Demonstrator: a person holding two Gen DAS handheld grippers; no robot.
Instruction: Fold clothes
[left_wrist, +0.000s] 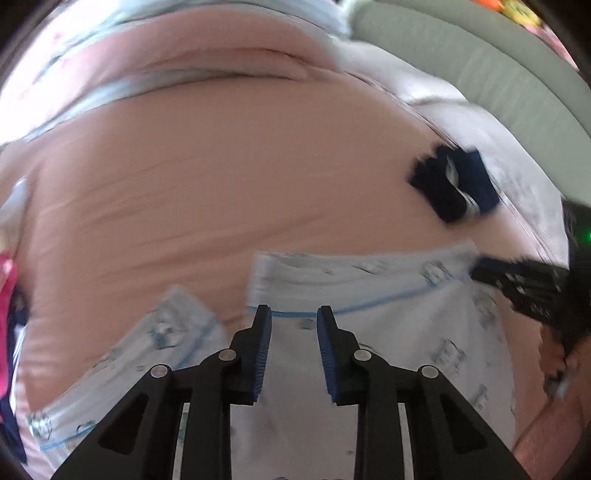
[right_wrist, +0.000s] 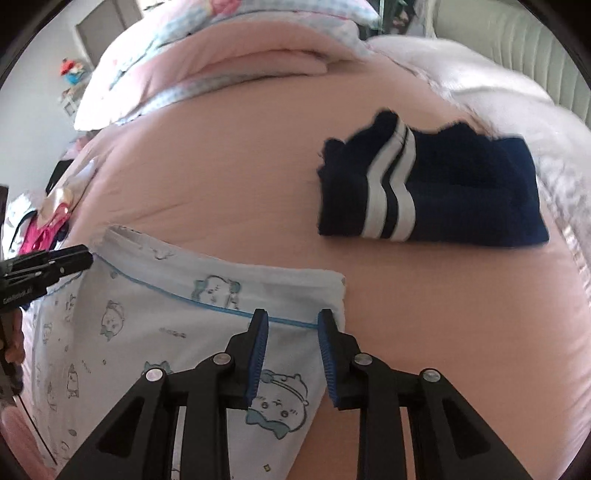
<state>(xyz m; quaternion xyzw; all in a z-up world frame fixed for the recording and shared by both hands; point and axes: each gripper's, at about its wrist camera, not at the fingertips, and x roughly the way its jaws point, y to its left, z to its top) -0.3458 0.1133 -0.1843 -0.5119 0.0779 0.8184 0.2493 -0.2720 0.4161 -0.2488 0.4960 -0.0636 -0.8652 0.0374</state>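
White cartoon-printed cotton garment with blue piping (right_wrist: 155, 317) was spread lower left of frame on pink bedsheet (right_wrist: 229, 177).

Left gripper (left_wrist: 294, 314) and right gripper (right_wrist: 291, 317) were held part-open over piped hem, cloth between jaws; actual pinch could not be told.

Both corners best lifted evenly, hem kept taut.

Folded navy striped garment (right_wrist: 443, 184) lay upper right.

The left tool (left_wrist: 294, 314) — black arms, blue ribbed pads — points steeply down over the white printed garment (left_wrist: 388, 332), jaws partly apart with cloth in the gap. The right tool (right_wrist: 293, 317) matches it at the garment's other waistband corner, jaws likewise narrowly parted — grip unclear.
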